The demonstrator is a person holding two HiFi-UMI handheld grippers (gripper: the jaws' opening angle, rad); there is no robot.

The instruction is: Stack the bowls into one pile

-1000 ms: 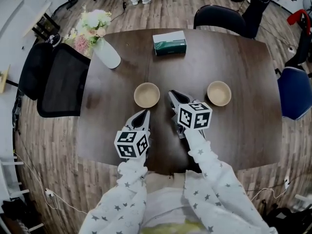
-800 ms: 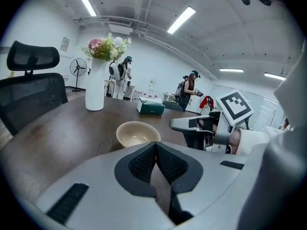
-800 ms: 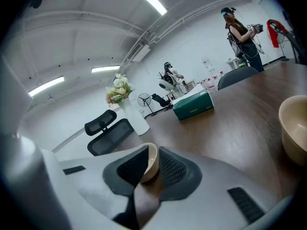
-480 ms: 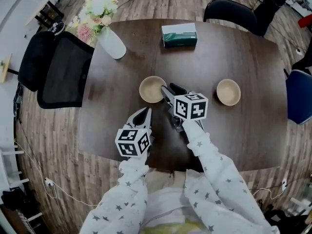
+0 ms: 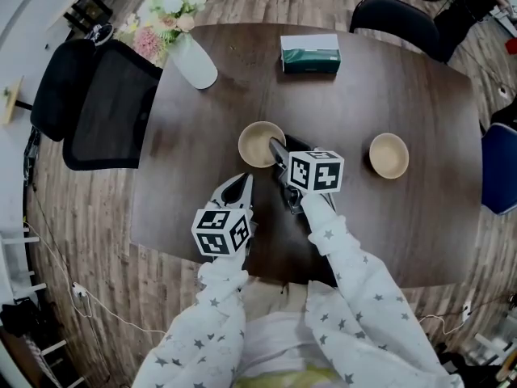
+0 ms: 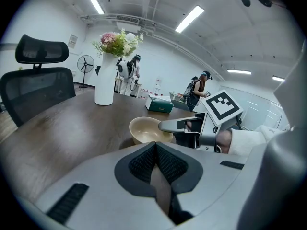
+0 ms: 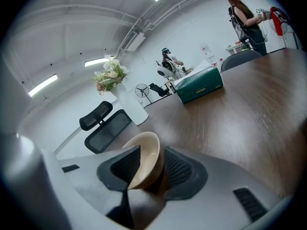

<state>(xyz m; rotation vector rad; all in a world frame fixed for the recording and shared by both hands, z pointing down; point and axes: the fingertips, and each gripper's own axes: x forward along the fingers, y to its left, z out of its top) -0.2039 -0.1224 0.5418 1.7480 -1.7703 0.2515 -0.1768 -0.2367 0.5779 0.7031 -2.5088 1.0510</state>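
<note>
Your right tool point(image 7: 151, 164), jaws just opening, straddles the bowl point(image 5: 254, 142) rim; left tool point(image 6: 156, 152) clenched, empty. Bowl looks light, rigid, slick: pinch rim.

Place: an office meeting room.
Table: one big dark wooden table point(image 5: 202, 136) on a plank floor point(image 5: 89, 241).
Seating: a black mesh office chair point(image 5: 105, 120) at the left, a dark chair point(image 5: 392, 23) at the far side.
Ceiling: long strip lights point(image 6: 192, 18).
Far end: people point(image 6: 197, 86) standing with gear, and a floor fan point(image 6: 86, 65).
</note>
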